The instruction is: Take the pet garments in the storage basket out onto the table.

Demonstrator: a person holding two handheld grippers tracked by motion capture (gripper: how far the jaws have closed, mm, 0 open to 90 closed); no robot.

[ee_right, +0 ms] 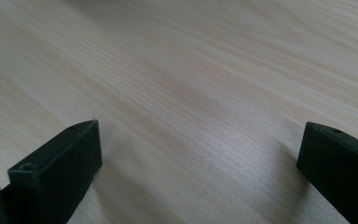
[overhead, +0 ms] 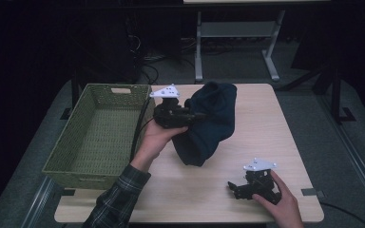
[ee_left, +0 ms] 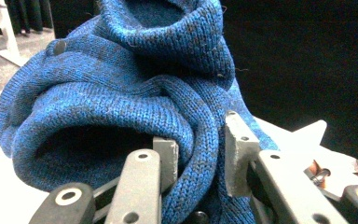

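A dark blue knitted garment (overhead: 211, 122) hangs bunched above the middle of the table, its lower end touching the wood. My left gripper (overhead: 190, 115) is shut on a thick fold of it, just right of the basket. In the left gripper view the blue knit (ee_left: 121, 93) is pinched between the two grey pads (ee_left: 237, 154), with a rolled cuff or opening bulging to the left. My right gripper (overhead: 235, 187) rests low at the table's front right, held by a hand. In the right gripper view its black jaws stand wide apart, my right gripper (ee_right: 198, 149) open over bare wood.
A green woven basket (overhead: 71, 154) with nothing in it takes up the table's left side, hanging over the edge. The light wooden table (overhead: 261, 118) has free room at the right and front. Behind it stand desk legs (overhead: 198, 47) and cables on a grey floor.
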